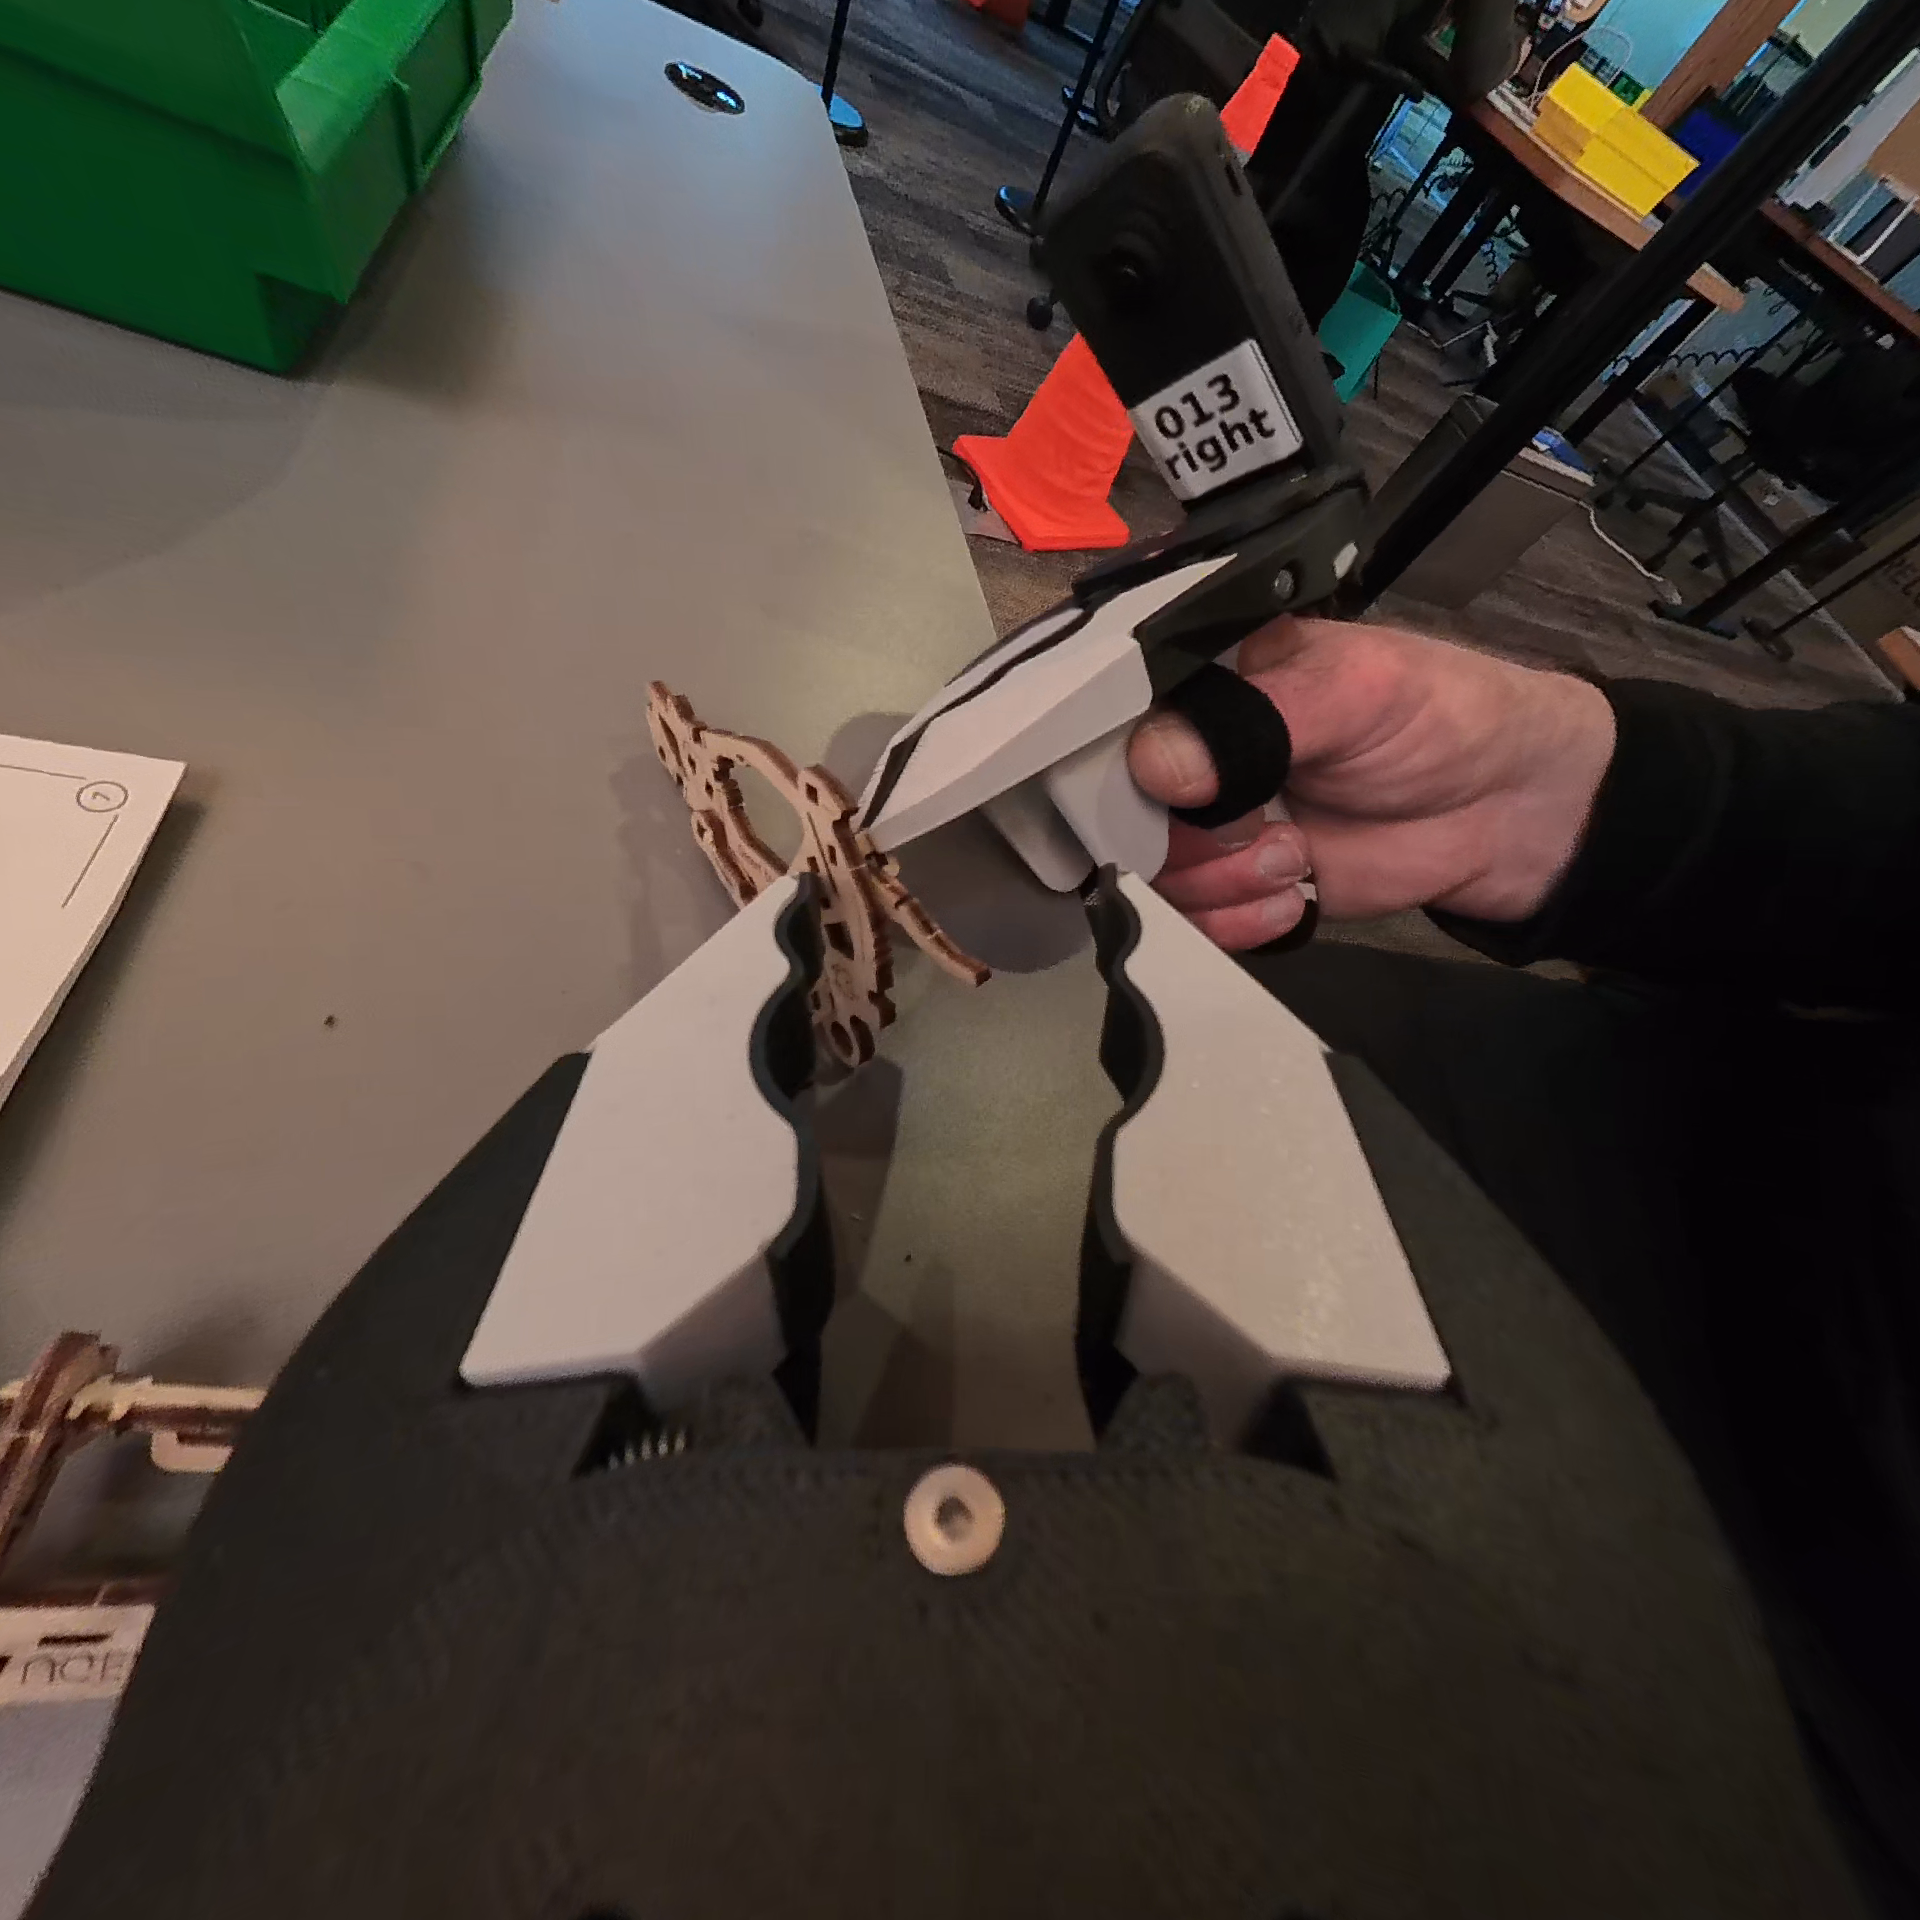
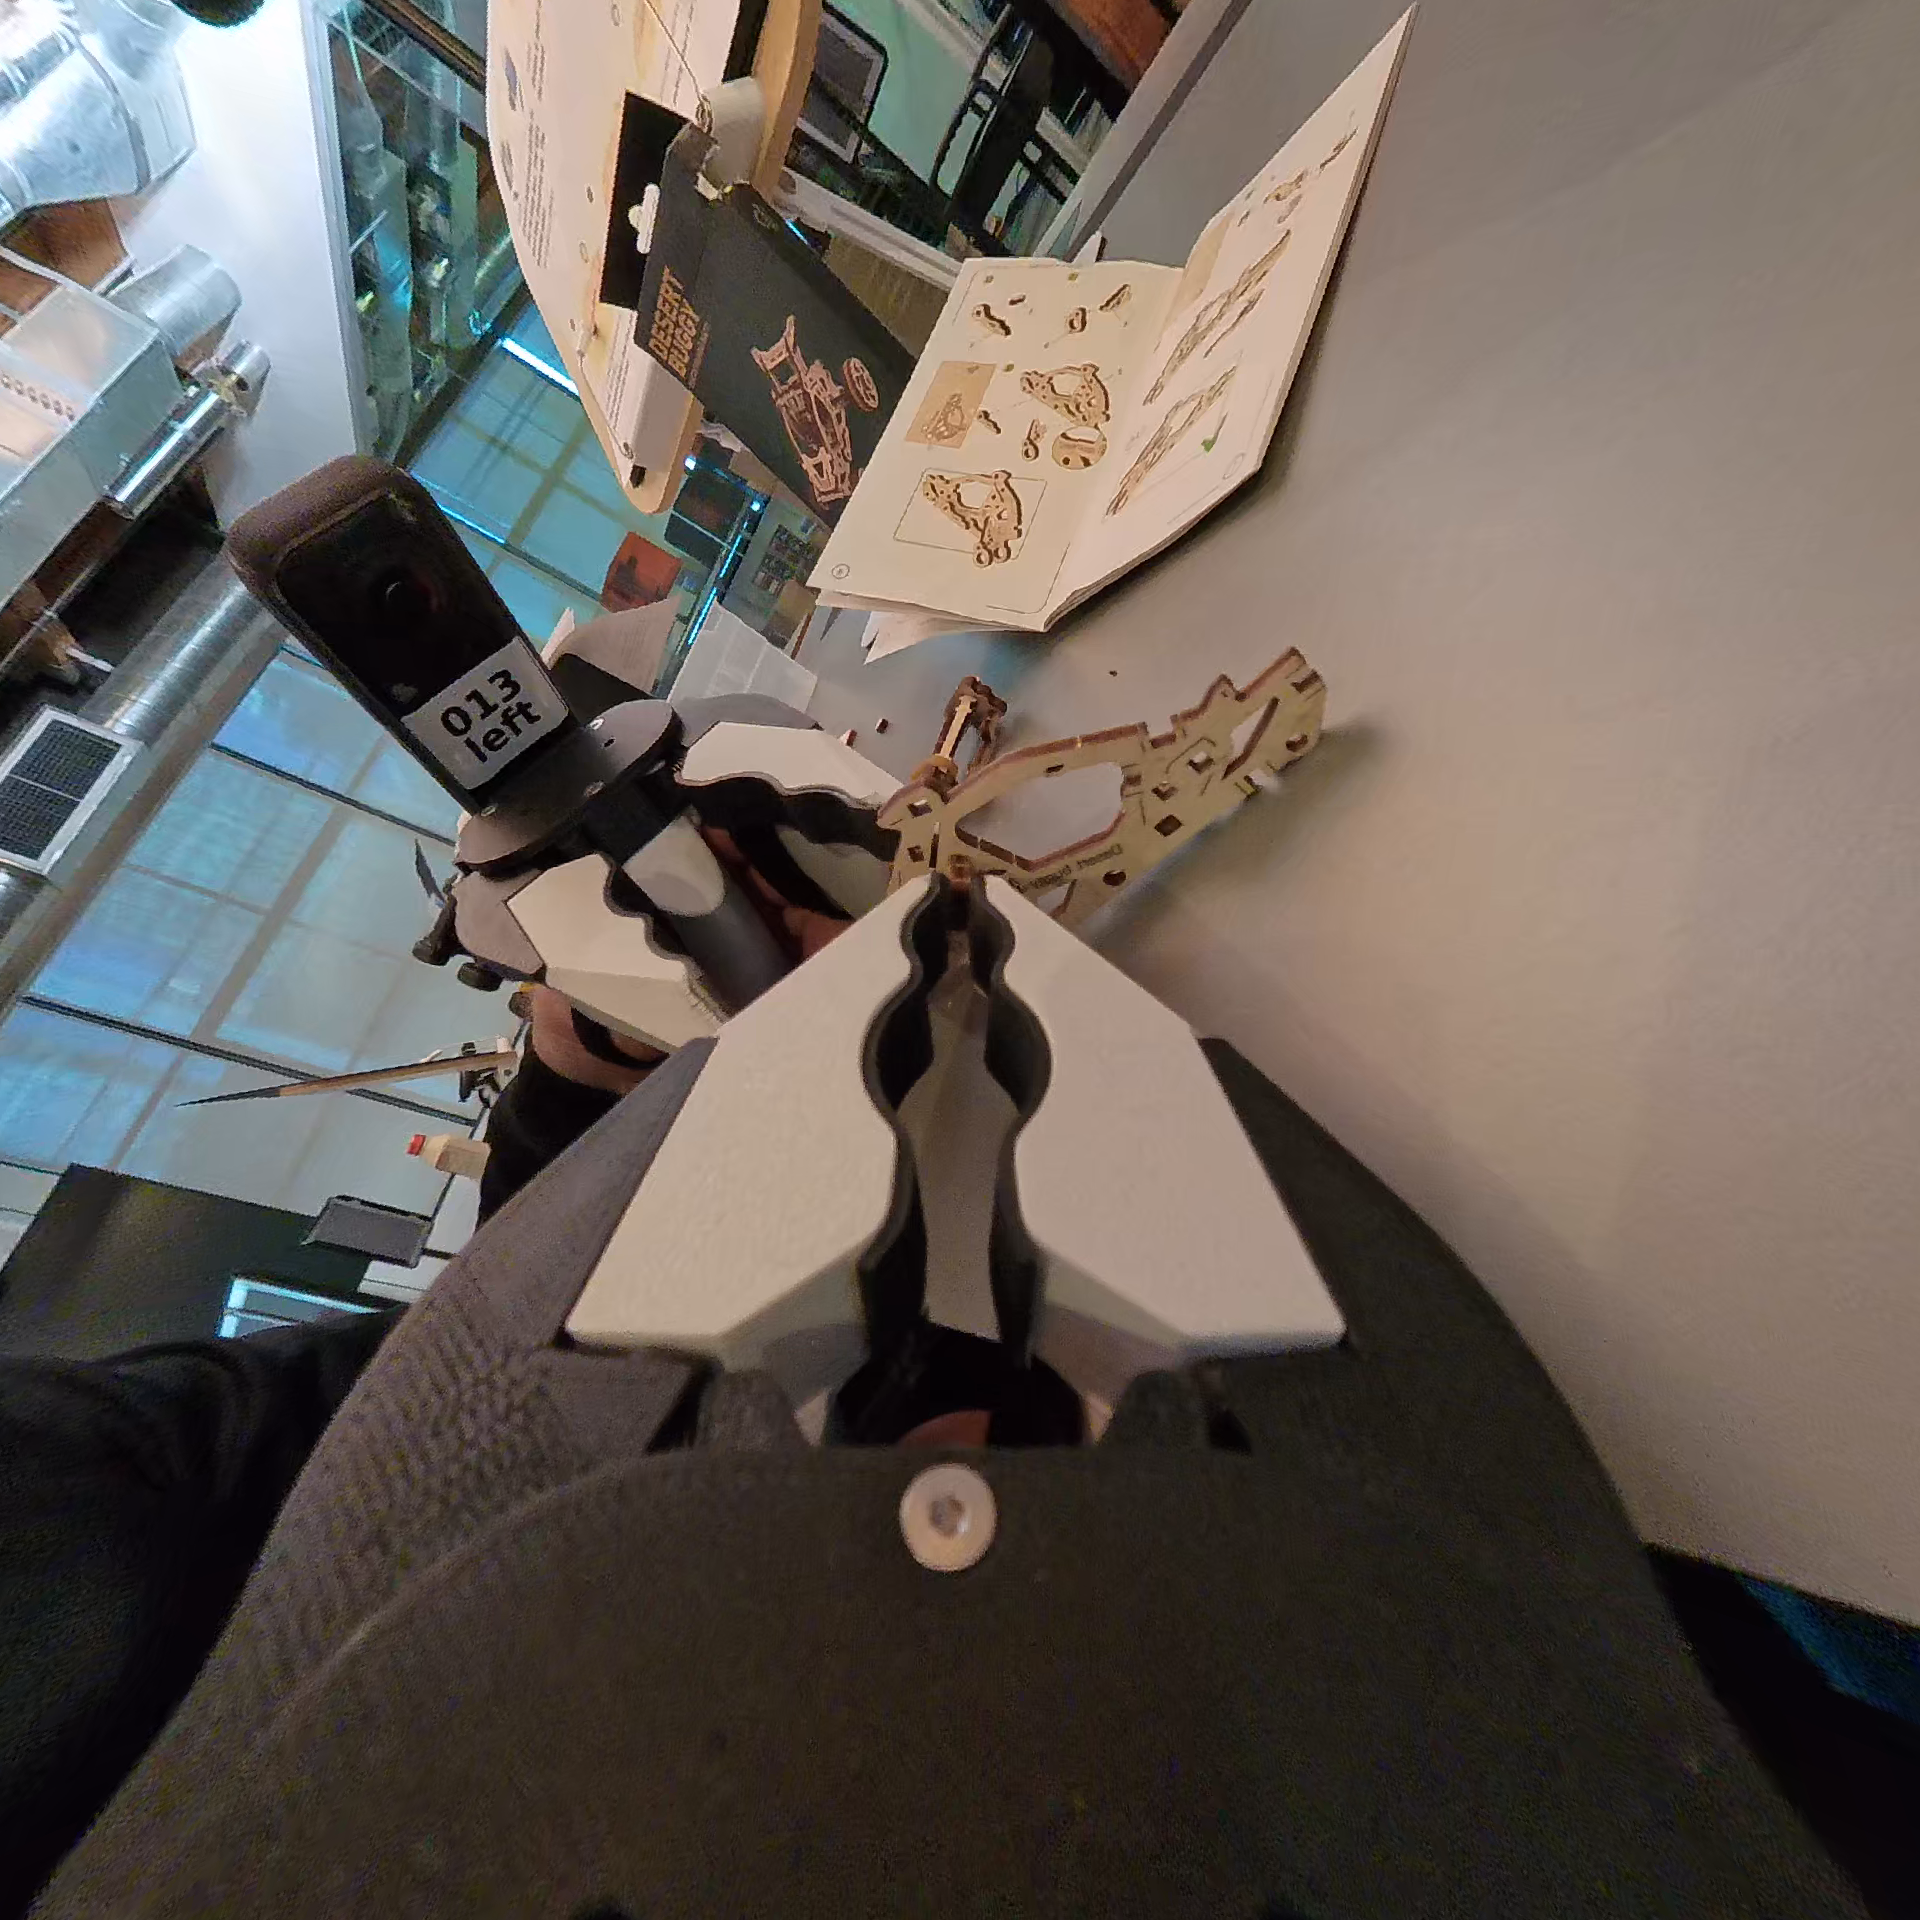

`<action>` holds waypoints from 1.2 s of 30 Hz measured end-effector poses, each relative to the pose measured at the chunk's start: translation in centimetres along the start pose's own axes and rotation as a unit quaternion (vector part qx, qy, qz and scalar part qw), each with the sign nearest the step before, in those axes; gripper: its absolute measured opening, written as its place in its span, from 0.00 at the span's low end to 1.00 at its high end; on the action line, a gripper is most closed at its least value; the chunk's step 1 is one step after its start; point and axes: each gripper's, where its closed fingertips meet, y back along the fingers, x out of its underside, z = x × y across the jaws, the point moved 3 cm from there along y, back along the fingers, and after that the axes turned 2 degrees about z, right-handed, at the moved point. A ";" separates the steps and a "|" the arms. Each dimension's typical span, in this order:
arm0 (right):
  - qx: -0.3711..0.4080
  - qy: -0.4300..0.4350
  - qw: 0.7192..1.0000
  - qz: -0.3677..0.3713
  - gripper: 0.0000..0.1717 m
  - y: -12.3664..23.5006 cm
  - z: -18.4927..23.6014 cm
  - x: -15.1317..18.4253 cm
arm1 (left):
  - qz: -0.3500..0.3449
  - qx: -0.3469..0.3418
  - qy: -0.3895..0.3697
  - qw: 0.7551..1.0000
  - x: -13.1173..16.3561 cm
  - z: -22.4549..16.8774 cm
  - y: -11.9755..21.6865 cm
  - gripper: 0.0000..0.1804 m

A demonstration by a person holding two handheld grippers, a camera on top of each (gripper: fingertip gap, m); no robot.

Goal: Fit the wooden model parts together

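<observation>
On top of a smooth matte grey table (image 1: 436, 582) sits pretty much everything. Biggest thing out there is a glossy green plastic bin (image 1: 208, 156) at the far left, boxy with ribbed walls. Then an open instruction booklet (image 2: 1091, 416) with line drawings lies flat, and a dark cardboard box (image 2: 769, 364) stands next to it.

The left gripper (image 1: 945, 894) is chunky: rough black printed body, pale grey wedge fingers lined with wavy black rubber. Its jaws stand wide apart, nothing clamped. Its left finger (image 1: 727, 997) sits just beside the wooden frame piece (image 1: 831, 883), covering that part's near end, though I can't see whether it touches.

That frame piece is thin laser-cut plywood, pale with burnt brown edges, full of slots and cutouts, tilted up off the table on one edge. From the right wrist view its flat face (image 2: 1143, 800) shows with a large angular opening.

The right gripper (image 1: 868, 826), held by a hand (image 1: 1382, 769) in a dark sleeve with a black fuzzy finger loop, has its tips pinched together right at the frame, clamping a tiny wooden peg (image 2: 958, 871) pressed against the frame's edge.

Another partly built wooden assembly (image 1: 62, 1423) peeks in near left. Orange cones (image 1: 1049, 457) stand on the floor beyond the table.
</observation>
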 end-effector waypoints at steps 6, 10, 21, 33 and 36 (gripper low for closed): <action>0.009 0.014 1.000 -0.008 0.00 -0.1 0.1 0.1 | 0.000 -0.011 -0.001 1.000 0.0 0.1 0.0 0.27; 0.014 0.015 1.000 -0.022 0.00 -0.1 0.2 0.2 | 0.001 -0.013 -0.002 1.000 0.1 0.1 0.0 0.28; 0.036 0.018 0.998 -0.054 0.00 -0.4 0.3 0.3 | 0.005 -0.040 -0.011 0.999 0.1 0.3 -0.1 0.27; 0.034 0.030 0.998 -0.037 0.00 -0.3 0.5 0.5 | 0.003 -0.047 -0.010 0.999 0.1 0.5 0.0 0.22; 0.031 0.035 0.999 -0.027 0.04 -0.4 0.7 0.7 | 0.008 -0.052 -0.015 0.999 0.2 0.4 -0.1 0.21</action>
